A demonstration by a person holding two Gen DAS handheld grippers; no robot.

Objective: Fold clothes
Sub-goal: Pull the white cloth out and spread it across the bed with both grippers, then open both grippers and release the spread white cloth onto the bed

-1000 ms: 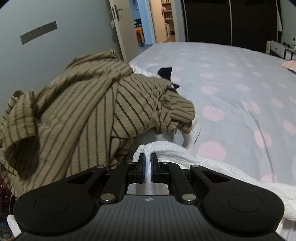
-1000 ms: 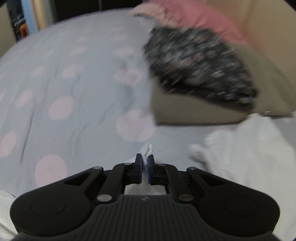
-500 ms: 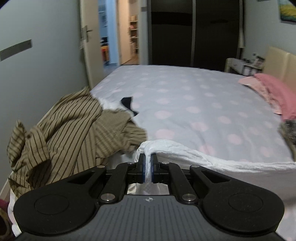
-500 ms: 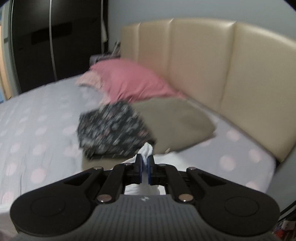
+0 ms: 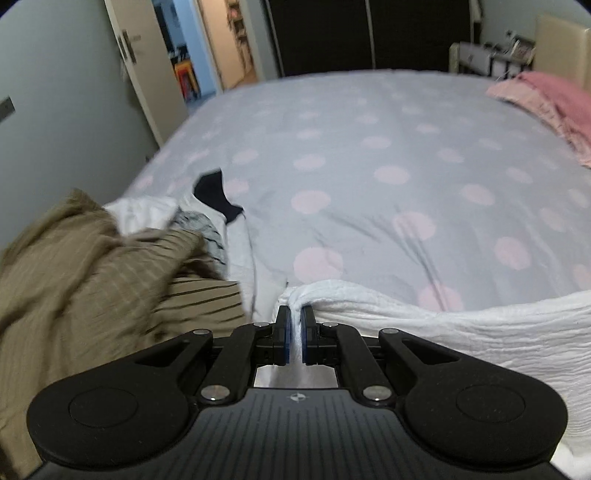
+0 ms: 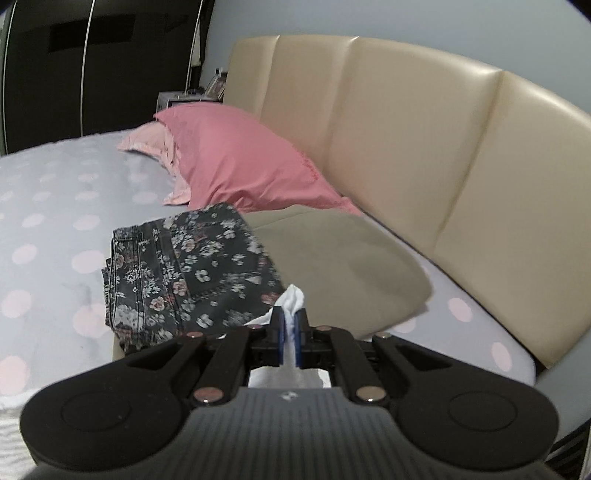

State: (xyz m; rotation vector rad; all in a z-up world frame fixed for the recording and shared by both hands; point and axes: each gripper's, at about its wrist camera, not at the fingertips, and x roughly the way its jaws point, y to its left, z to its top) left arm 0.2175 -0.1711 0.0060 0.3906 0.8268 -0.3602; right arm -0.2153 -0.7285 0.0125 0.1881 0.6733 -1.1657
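Observation:
A white crinkled garment [image 5: 461,325] stretches from my left gripper [image 5: 294,314] off to the right, lifted over the spotted bed sheet [image 5: 369,155]. The left gripper is shut on a bunched corner of it. In the right wrist view my right gripper [image 6: 290,317] is shut on another white corner [image 6: 293,297] that pokes up between the pads. A pile of unfolded clothes with a brown striped shirt [image 5: 85,273] lies at the bed's left edge. A folded floral garment [image 6: 184,269] rests on a folded olive one [image 6: 340,262] near the headboard.
A pink pillow [image 6: 236,162] lies against the beige padded headboard [image 6: 424,147]. A black sock [image 5: 216,194] and white items sit beside the striped pile. An open door [image 5: 147,74] and dark wardrobe [image 5: 369,33] stand beyond the bed.
Both grippers kept hold of the white garment. The left wrist view swung right, then back towards the striped pile. The right wrist view rose from the sheet to face the headboard.

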